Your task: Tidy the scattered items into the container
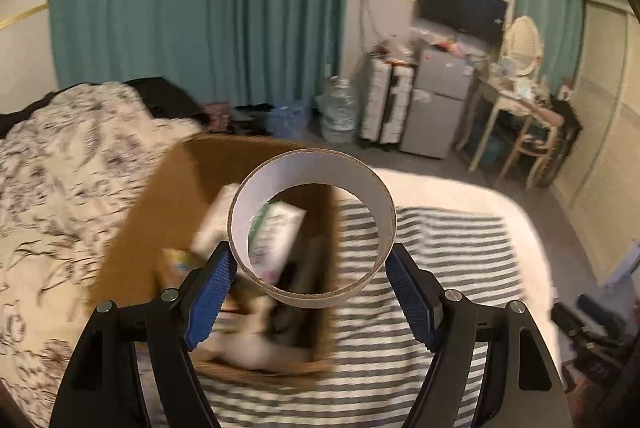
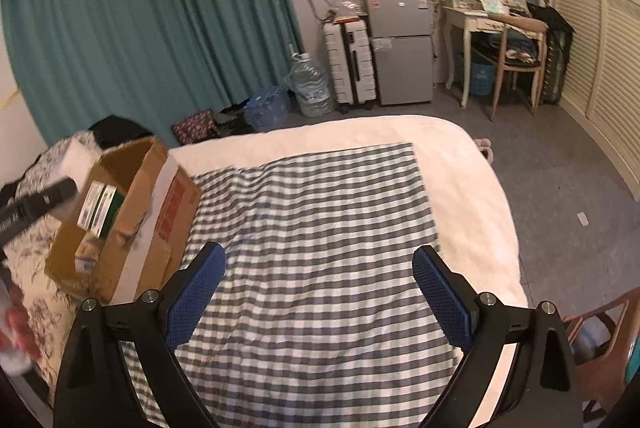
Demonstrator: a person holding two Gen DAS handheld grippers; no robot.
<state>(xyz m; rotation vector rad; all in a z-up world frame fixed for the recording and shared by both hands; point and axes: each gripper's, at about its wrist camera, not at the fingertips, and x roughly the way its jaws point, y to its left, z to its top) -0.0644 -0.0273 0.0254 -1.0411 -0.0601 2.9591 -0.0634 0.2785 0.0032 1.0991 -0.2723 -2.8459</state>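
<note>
My left gripper (image 1: 310, 256) is shut on a wide cardboard tape ring (image 1: 372, 204), its blue pads (image 1: 210, 298) pressed against the ring's two sides. The ring hangs above the open cardboard box (image 1: 160, 196), which lies on the bed and holds several small cartons (image 1: 276, 232). In the right wrist view the same box (image 2: 148, 196) sits at the left, with boxes inside it. My right gripper (image 2: 319, 262) is open over the checked cloth (image 2: 320, 228), nothing between its fingers. A black part of the left tool (image 2: 38, 206) reaches in over the box.
A floral quilt (image 1: 60, 188) lies left of the box. The bed's white edge (image 2: 480, 188) curves at the right, with grey floor beyond. Against the far wall stand a suitcase (image 2: 350, 62), a small fridge (image 2: 402, 48), a dressing table and chair (image 2: 516, 56).
</note>
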